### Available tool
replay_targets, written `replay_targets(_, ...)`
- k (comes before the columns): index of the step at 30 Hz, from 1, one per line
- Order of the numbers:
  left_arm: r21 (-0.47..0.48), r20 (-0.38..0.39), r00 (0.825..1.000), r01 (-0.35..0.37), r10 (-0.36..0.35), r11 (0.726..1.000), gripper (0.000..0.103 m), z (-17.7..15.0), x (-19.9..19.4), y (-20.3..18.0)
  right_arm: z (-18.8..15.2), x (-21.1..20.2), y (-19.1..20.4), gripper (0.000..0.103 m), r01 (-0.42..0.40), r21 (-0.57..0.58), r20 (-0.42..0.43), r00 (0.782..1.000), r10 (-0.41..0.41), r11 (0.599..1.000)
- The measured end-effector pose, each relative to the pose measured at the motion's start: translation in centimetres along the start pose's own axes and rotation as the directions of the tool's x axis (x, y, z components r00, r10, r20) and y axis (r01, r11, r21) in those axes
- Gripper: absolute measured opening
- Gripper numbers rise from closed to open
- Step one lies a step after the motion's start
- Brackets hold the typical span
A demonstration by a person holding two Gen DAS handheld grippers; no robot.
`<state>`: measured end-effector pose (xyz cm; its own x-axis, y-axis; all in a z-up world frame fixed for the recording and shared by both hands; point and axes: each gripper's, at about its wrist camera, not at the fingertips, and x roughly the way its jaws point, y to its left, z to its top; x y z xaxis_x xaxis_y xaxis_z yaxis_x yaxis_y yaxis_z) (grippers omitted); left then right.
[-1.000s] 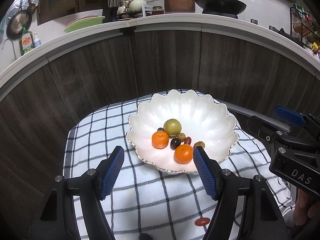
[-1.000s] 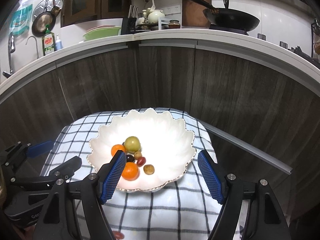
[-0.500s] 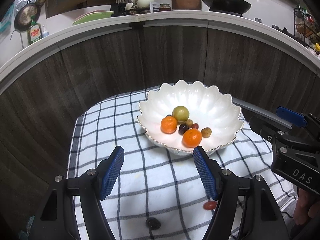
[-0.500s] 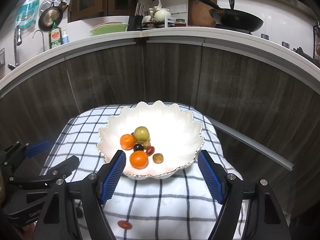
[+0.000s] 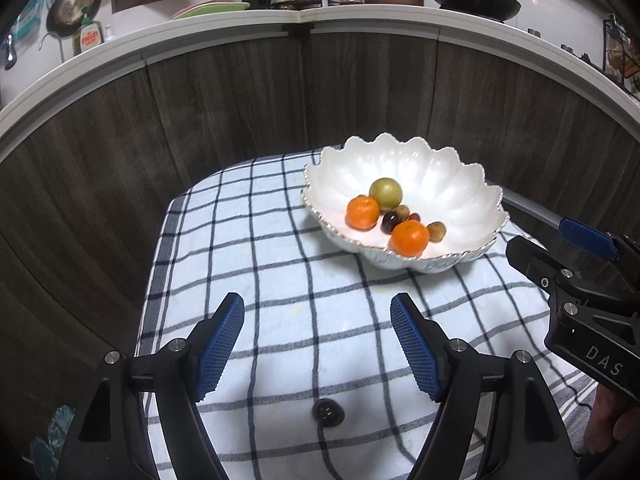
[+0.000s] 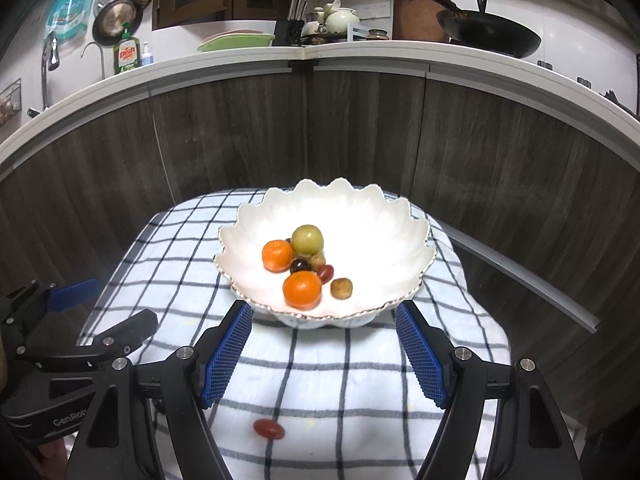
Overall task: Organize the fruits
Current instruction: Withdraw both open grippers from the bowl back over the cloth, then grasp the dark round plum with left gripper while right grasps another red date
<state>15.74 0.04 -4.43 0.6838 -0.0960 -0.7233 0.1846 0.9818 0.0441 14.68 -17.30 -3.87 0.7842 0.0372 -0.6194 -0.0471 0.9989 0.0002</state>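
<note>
White and scalloped, the bowl is seen farther off and higher in both wrist views than a second ago, more checked cloth being exposed in front of it. The left gripper has just been opened a little further; nothing is held between its blue fingers, and a dark fruit is now seen on the cloth at six o'clock beneath them. The right gripper is held wide apart and empty, with a red fruit lying loose at seven o'clock from its midpoint. Two oranges, a green fruit and several small ones are gathered in the bowl. The cloth-covered worktop is backed by dark wood panels, above which a white counter carries a wok.
</note>
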Motion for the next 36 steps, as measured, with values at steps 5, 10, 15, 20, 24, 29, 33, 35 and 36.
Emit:
replay_targets(5, -0.020, -0.007, 1.000, -0.019, 0.019, 1.000, 0.075, -1.1, 0.4, 0.5, -1.1, 0.3, 0.4, 0.075, 0.006, 0.009, -0.001, 1.000, -0.006, 1.000)
replay_targets(10, -0.046, -0.002, 1.000, -0.026, 0.026, 0.999, 0.075, -2.2, 0.6, 1.0, -2.2, 0.5, 0.8, 0.075, 0.020, 0.014, 0.013, 1.000, -0.020, 1.000)
replay_targets(15, -0.054, 0.007, 0.998, -0.066, 0.066, 0.996, 0.076, -3.3, 0.6, 1.4, -3.3, 0.7, 1.3, 0.075, 0.031, -0.002, 0.017, 0.999, -0.031, 1.000)
replay_targets(20, -0.068, -0.004, 0.996, -0.087, 0.087, 0.994, 0.076, -4.2, 0.9, 1.5, -4.3, 1.3, 1.6, 0.075, 0.017, -0.009, -0.008, 1.000, -0.017, 1.000)
replay_targets(24, -0.068, 0.003, 0.995, -0.100, 0.101, 0.993, 0.076, -4.8, 0.9, 1.6, -4.9, 1.7, 1.9, 0.075, 0.013, -0.016, -0.020, 1.000, -0.013, 1.000)
replay_targets(29, -0.065, 0.006, 0.993, -0.118, 0.119, 0.991, 0.076, -5.3, 1.0, 1.5, -5.6, 2.1, 1.8, 0.075, 0.010, -0.012, -0.039, 0.999, -0.010, 1.000)
replay_targets(33, -0.054, -0.007, 0.992, -0.128, 0.128, 0.990, 0.076, -5.8, 1.3, 1.3, -5.9, 2.4, 1.7, 0.075, 0.016, -0.007, -0.051, 0.999, -0.017, 1.000)
replay_targets(35, -0.061, -0.021, 0.992, -0.124, 0.123, 0.990, 0.076, -6.1, 1.4, 1.2, -6.1, 2.5, 1.8, 0.075, 0.019, -0.011, -0.057, 0.998, -0.020, 1.000)
replay_targets(36, -0.064, -0.029, 0.992, -0.121, 0.119, 0.991, 0.076, -6.3, 1.5, 1.3, -6.2, 2.5, 1.8, 0.075, 0.018, -0.013, -0.058, 0.998, -0.019, 1.000)
